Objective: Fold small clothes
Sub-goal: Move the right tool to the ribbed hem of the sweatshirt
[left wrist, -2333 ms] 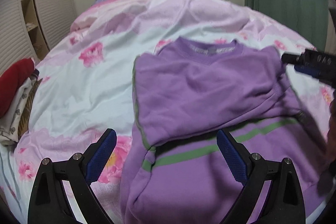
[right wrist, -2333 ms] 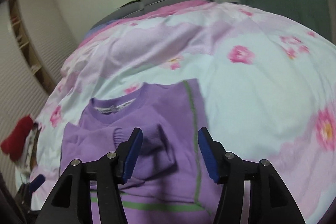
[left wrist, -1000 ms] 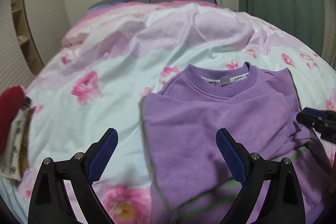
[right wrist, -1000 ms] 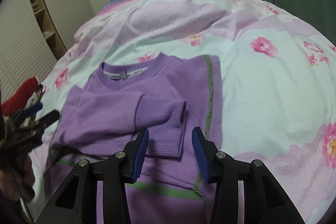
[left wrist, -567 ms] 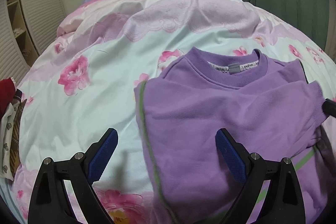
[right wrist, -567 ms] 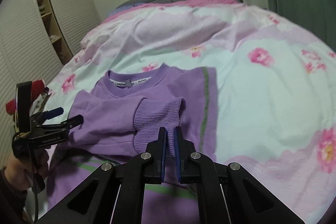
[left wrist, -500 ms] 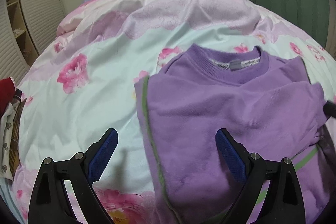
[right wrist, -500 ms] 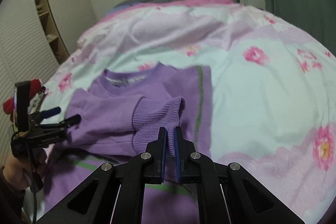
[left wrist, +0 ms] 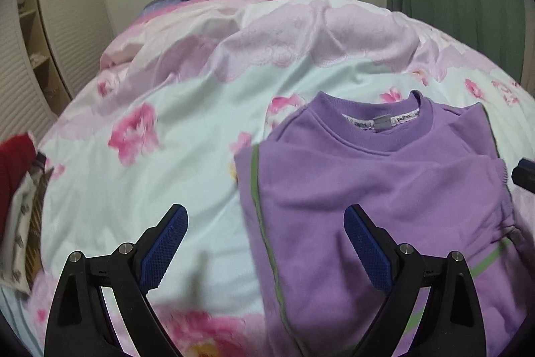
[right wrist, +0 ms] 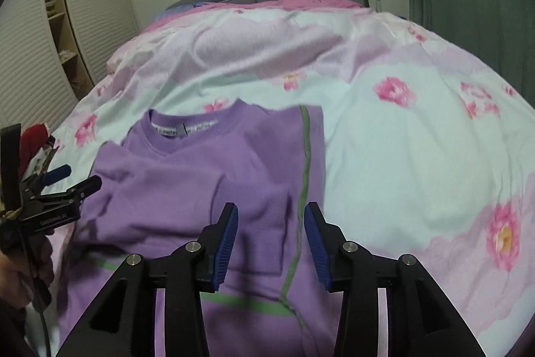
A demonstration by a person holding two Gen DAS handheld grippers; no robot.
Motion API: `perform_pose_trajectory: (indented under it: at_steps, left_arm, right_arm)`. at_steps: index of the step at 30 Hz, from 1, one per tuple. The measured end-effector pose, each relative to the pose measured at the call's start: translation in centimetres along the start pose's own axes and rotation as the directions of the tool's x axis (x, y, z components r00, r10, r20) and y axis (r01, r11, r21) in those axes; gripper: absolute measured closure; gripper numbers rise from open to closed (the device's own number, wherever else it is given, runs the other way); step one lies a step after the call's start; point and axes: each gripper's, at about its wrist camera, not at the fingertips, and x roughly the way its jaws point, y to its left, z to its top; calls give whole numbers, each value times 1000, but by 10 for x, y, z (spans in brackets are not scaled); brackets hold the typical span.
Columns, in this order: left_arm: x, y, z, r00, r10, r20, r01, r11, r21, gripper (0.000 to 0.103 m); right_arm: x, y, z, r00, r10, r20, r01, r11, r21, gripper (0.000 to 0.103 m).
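Two sleeves folded in, and both tools are empty! The sweater [right wrist: 207,189] lies flat on the bed [right wrist: 401,156], collar away from us. Right hand-held gripper [right wrist: 271,236] hovers released, the cuff [right wrist: 264,216] lying just ahead between its jaws. Left hand-held gripper [left wrist: 265,243] gapes wide over the sweater's left edge. Next, I reckon, both drop to the hem and carry it up toward the collar.

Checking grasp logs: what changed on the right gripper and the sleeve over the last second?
The right gripper closed on the sleeve cuff, then opened and let it go; the cuff now lies flat across the purple sweatshirt. The left gripper stayed open, holding nothing. The sweatshirt remains on the floral duvet, collar away from the cameras.
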Motion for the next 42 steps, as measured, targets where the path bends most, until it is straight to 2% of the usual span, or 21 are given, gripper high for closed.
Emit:
perform_pose_trajectory:
  at_steps: [4, 8, 10, 13, 15, 17, 19, 20, 21, 24, 28, 30, 35, 39, 42]
  left_arm:
    - [27, 5, 6, 998, 3, -57, -3, 1000, 4, 7]
    - [52, 20, -1, 994, 52, -98, -56, 998, -43, 6]
    - [60, 30, -4, 994, 43, -105, -53, 994, -93, 5]
    - [60, 29, -3, 993, 55, -100, -64, 994, -90, 5]
    - [47, 24, -2, 995, 61, -78, -66, 996, -62, 7]
    - [30, 21, -5, 997, 47, -60, -50, 997, -54, 7]
    - [4, 20, -13, 999, 31, -43, -33, 998, -49, 7]
    - [-9, 19, -19, 999, 24, -40, -26, 999, -47, 7]
    - [-24, 17, -28, 999, 12, -38, -14, 999, -48, 7]
    - [-75, 9, -66, 999, -29, -43, 27, 998, -65, 7]
    - [-117, -4, -116, 997, -42, -57, 39, 998, -52, 7]
    - [-126, -7, -138, 996, -27, -89, 22, 998, -57, 7]
    - [-131, -8, -174, 984, -76, -162, 54, 989, -138, 7]
    - [-137, -11, -192, 977, -127, -173, 96, 980, -175, 7]
    - [-140, -10, -197, 979, -132, -156, 102, 977, -188, 7]
  right_arm:
    - [22, 7, 12, 999, -33, -35, 32, 998, -50, 61]
    - [52, 6, 13, 992, -91, -90, 84, 993, -81, 61]
    - [61, 6, 12, 989, -114, -92, 105, 990, -95, 61]
    - [66, 12, 12, 986, -148, -81, 138, 984, -117, 61]
    - [58, 14, 15, 986, -146, -82, 137, 985, -108, 61]
    - [45, 13, 15, 991, -107, -78, 101, 991, -83, 60]
    - [23, 9, 11, 994, -91, -60, 87, 994, -63, 49]
    - [10, 7, 6, 995, -94, -43, 92, 994, -57, 40]
    - [-5, 5, -1, 995, -95, -25, 93, 994, -51, 36]
    - [-40, 1, -26, 994, -105, -11, 104, 993, -48, 35]
    - [-84, -8, -75, 992, -119, -29, 119, 993, -14, 35]
    - [-99, -12, -99, 991, -118, -55, 119, 993, 12, 35]
    - [-122, -20, -140, 986, -121, -112, 127, 990, 53, 35]
    - [-132, -19, -154, 983, -129, -127, 135, 990, 35, 35]
    - [-131, -19, -163, 979, -139, -147, 142, 990, 9, 35]
